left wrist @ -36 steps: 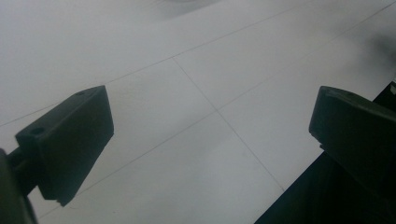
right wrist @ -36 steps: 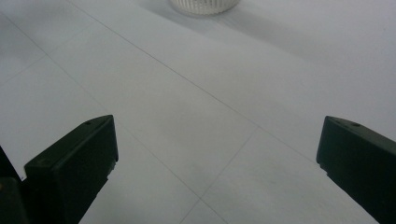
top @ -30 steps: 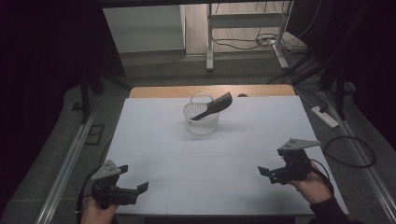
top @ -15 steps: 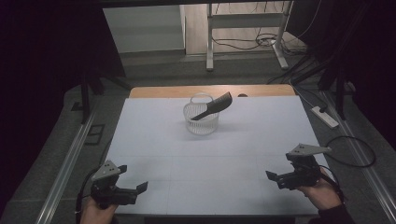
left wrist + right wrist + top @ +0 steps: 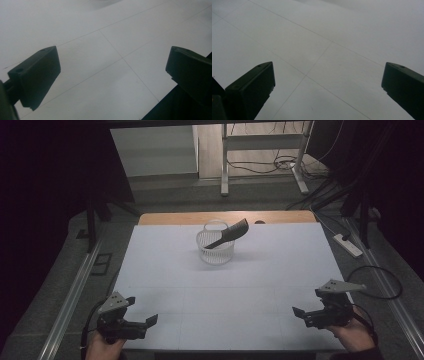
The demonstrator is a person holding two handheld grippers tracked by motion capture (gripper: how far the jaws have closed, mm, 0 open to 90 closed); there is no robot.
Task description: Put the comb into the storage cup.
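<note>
A white wire basket (image 5: 216, 249) stands on the white table (image 5: 230, 285) toward the far middle. A black comb (image 5: 228, 235) leans in it, its end sticking out over the right rim. My left gripper (image 5: 145, 321) rests at the near left corner, open, nothing between its fingers (image 5: 35, 77). My right gripper (image 5: 300, 312) sits at the near right, held in a hand (image 5: 352, 337), also open and empty, with bare tabletop between its fingers (image 5: 252, 90). Both are far from the basket.
A wooden strip (image 5: 225, 217) borders the table's far edge. A white power strip (image 5: 348, 245) lies on the floor to the right, with a cable loop (image 5: 380, 280) near it. Metal rails (image 5: 75, 290) run along both sides.
My right gripper has drawn back toward the near right corner of the table. The left gripper has barely shifted. The basket and comb stay as they were.
</note>
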